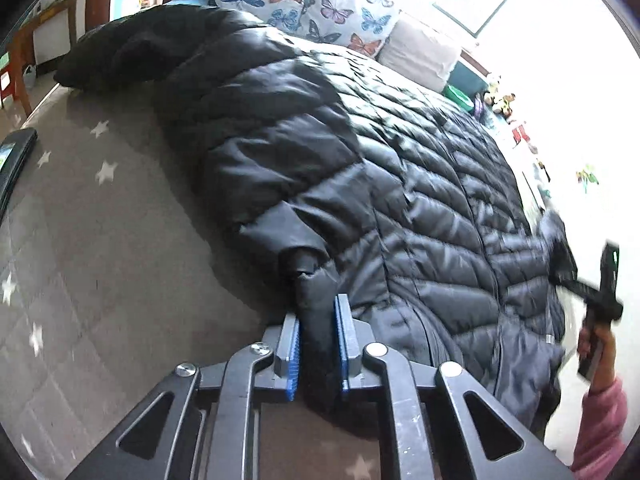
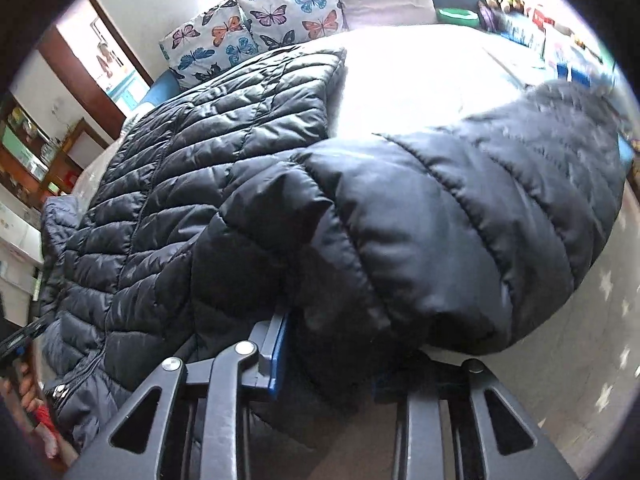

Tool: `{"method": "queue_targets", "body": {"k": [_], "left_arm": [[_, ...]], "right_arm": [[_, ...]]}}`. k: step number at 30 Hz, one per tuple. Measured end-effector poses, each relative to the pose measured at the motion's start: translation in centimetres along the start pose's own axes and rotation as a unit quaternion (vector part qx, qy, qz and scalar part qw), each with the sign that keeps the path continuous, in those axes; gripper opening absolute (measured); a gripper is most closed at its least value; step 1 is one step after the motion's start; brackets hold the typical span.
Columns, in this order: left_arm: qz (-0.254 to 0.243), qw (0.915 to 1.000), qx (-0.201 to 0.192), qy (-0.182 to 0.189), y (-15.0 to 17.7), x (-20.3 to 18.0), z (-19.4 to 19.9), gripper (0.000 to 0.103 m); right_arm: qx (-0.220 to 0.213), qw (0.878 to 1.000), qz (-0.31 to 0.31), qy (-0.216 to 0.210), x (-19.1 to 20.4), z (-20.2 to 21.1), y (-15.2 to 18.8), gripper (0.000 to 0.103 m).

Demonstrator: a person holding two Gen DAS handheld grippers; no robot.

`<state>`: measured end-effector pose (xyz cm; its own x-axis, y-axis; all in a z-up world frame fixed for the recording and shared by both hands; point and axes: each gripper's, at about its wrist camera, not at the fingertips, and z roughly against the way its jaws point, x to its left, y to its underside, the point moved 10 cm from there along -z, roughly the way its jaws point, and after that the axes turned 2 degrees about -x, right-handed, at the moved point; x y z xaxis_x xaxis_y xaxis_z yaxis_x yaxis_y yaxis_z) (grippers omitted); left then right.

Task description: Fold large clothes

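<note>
A large black quilted jacket (image 1: 400,180) lies spread front-down over a bed. My left gripper (image 1: 316,308) is shut on the cuff of its near sleeve (image 1: 308,280), with the blue pads pressing both sides of the fabric. In the right wrist view the other sleeve (image 2: 460,220) bulges up over my right gripper (image 2: 328,344). One blue pad (image 2: 278,356) presses the fabric and the other pad is hidden under it. From the left wrist view the right gripper (image 1: 592,292) shows blurred at the jacket's far edge, held by a hand in a pink sleeve (image 1: 600,420).
The bed has a grey sheet with white stars (image 1: 100,260). Butterfly pillows (image 1: 304,4) and a pale pillow (image 1: 420,56) lie at its head, and toys and small items (image 1: 500,100) line the far side. A dark flat object (image 1: 16,160) sits at the bed's left edge. Wooden furniture (image 2: 60,160) stands beyond.
</note>
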<state>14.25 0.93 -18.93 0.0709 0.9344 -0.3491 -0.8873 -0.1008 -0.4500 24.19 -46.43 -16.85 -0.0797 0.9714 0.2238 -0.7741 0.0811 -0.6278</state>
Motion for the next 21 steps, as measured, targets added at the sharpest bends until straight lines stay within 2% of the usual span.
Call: {"method": "queue_targets", "body": {"k": [5,9,11,14,15,18,20,21], "left_arm": [[0.005,0.9997,0.022,-0.005,3.2,-0.7,-0.5,0.015],[0.035,0.9985,0.034,0.026,2.3,-0.1,0.6,0.021],[0.045,0.9979,0.040,0.024,1.7,0.3,1.1,0.025],[0.043,0.9986,0.023,0.021,0.0,0.6,2.7,0.027],[0.041,0.9988,0.015,0.023,-0.6,0.8,3.5,0.031],[0.022,0.9986,-0.008,0.047,-2.0,-0.9,5.1,0.042],[-0.005,0.9975,-0.012,0.070,-2.3,-3.2,5.5,0.048],[-0.023,0.9964,-0.009,0.081,-2.2,-4.6,5.5,0.050]], "right_arm": [[0.007,0.999,0.013,0.031,0.3,-1.2,-0.9,0.033],[0.023,0.998,0.040,0.051,0.5,-0.4,-0.1,0.035],[0.023,0.996,0.054,0.064,0.3,0.8,0.6,0.036],[0.023,0.994,0.071,0.079,0.5,3.2,2.0,0.037],[0.021,0.993,0.077,0.083,0.7,3.8,2.1,0.037],[0.008,0.990,0.118,0.071,3.2,6.4,3.2,0.037],[-0.004,0.990,0.136,0.046,5.4,7.6,3.9,0.037],[-0.005,0.989,0.147,0.015,7.2,8.1,4.5,0.038]]}}
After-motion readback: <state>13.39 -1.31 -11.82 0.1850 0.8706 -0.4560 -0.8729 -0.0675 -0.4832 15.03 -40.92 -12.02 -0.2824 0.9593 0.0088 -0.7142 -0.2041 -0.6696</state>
